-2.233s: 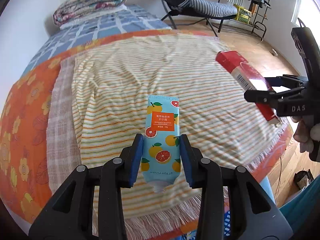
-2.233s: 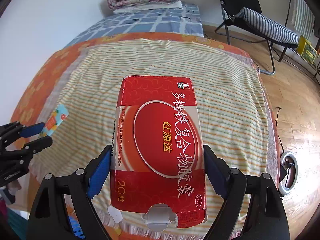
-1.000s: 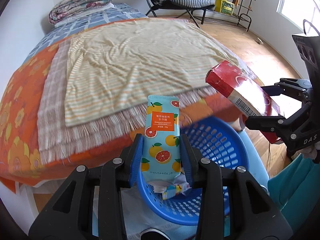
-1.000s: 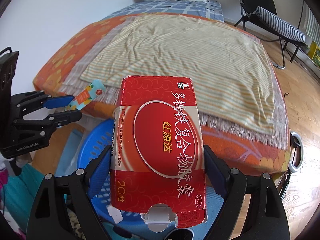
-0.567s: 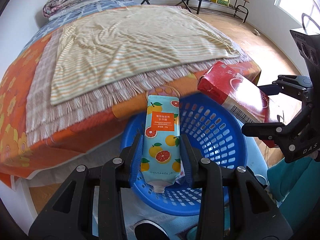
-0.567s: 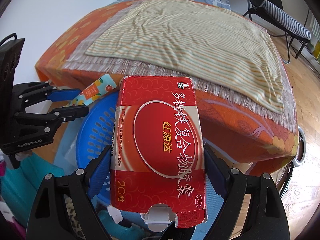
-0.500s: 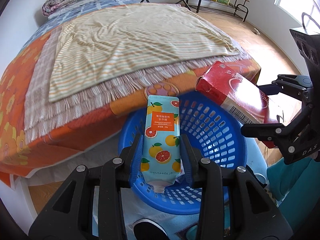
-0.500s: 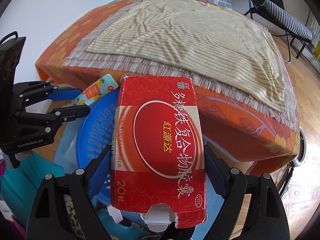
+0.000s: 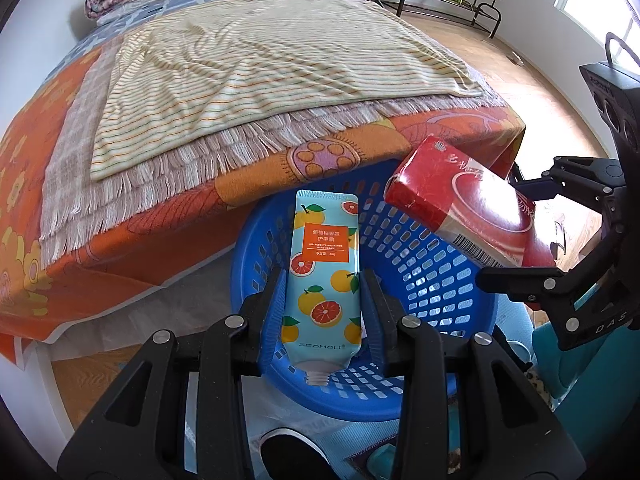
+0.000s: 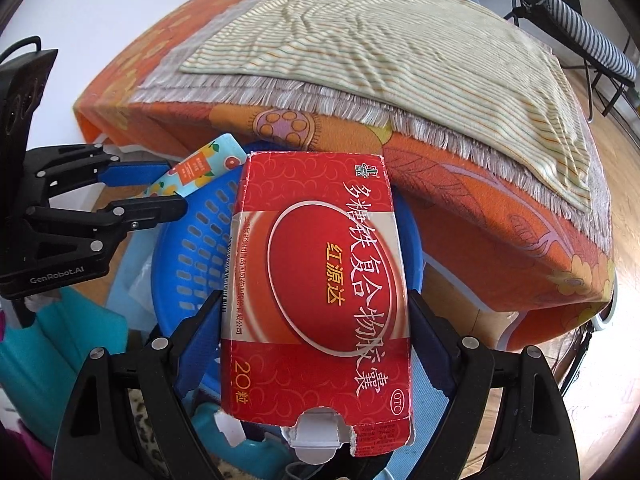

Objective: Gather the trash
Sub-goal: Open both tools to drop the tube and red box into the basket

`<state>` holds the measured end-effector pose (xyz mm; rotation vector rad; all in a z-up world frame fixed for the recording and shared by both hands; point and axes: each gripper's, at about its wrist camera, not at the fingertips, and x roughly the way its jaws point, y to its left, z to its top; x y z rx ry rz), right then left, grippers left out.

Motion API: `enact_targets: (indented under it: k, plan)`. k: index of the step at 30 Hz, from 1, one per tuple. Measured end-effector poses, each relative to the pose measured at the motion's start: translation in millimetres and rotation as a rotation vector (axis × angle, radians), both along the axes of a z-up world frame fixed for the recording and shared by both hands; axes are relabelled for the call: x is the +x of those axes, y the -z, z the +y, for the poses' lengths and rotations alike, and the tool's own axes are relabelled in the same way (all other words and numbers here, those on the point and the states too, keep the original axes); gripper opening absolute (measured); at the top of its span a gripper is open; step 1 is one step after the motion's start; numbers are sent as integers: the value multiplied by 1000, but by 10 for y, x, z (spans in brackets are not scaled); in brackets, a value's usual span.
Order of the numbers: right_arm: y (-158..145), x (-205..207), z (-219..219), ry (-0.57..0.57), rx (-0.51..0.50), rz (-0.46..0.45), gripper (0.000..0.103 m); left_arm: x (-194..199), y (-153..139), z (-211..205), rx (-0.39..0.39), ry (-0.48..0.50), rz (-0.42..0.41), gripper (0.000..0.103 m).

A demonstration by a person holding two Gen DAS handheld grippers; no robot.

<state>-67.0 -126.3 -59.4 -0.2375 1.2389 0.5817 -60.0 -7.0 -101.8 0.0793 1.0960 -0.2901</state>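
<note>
Item one: my left gripper [image 9: 322,316], pads clamped on a hand-cream tube [image 9: 323,276] (pale blue, citrus print, cap end toward me), held over the blue basket [image 9: 424,256]. Item two: my right gripper [image 10: 316,344], closed on both long sides of a red medicine box [image 10: 316,300], torn flap toward me, held above the basket's right rim. Surroundings: bed with orange floral cover [image 9: 132,216] just behind the basket; striped fringed blanket [image 9: 256,64] on top; folding chair [image 10: 580,16] far right.
</note>
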Motion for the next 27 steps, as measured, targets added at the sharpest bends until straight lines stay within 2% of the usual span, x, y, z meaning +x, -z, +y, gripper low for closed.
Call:
enact_targets:
  k: [11,12,15,27]
  plan:
    - [74,6,28,-7,-15,22,87,48,53,3,-13,-7,24,38]
    - [77,8,26,-6,-14,24,87,55,59,7,-15,-9,28,39]
    - [75,10,27,-1,-15,25,87,57,64,7,-13,-13,25,51]
    - [20,20,-13,30,-3,12,87,92,36,39,-25,-36,19,51]
